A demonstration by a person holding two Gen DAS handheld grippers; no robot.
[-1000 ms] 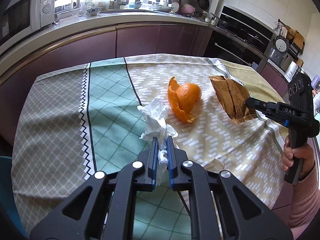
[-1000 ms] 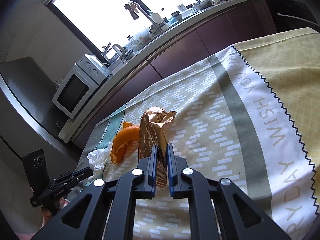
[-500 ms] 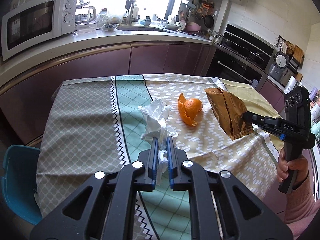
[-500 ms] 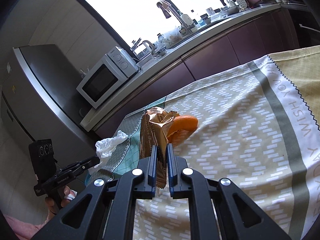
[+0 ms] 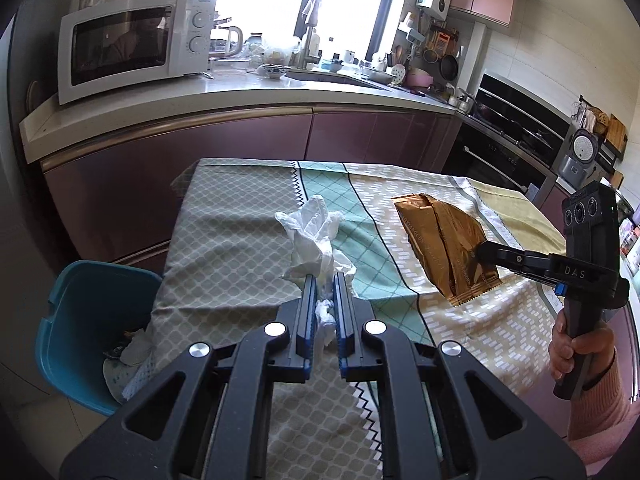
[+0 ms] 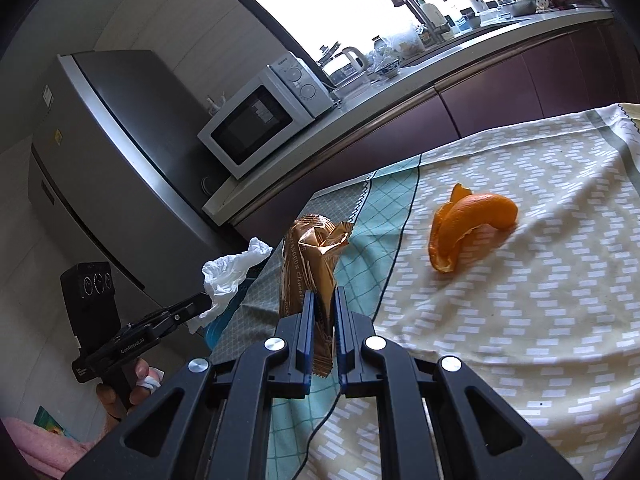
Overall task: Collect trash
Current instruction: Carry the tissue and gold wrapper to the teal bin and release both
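Both grippers clamp trash, tissue (image 5: 316, 236) and wrapper (image 6: 310, 264), above the patterned tablecloth (image 6: 520, 320) near kitchen counters (image 5: 200, 100).

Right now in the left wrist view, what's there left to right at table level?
Blue bin → crumpled tissue in the left gripper → brown snack bag → right gripper gripping that bag → hand on its handle.

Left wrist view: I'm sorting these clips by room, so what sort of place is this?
A home kitchen: a microwave on a long countertop, a sink tap under the window, and a built-in oven beside the cloth-covered table.
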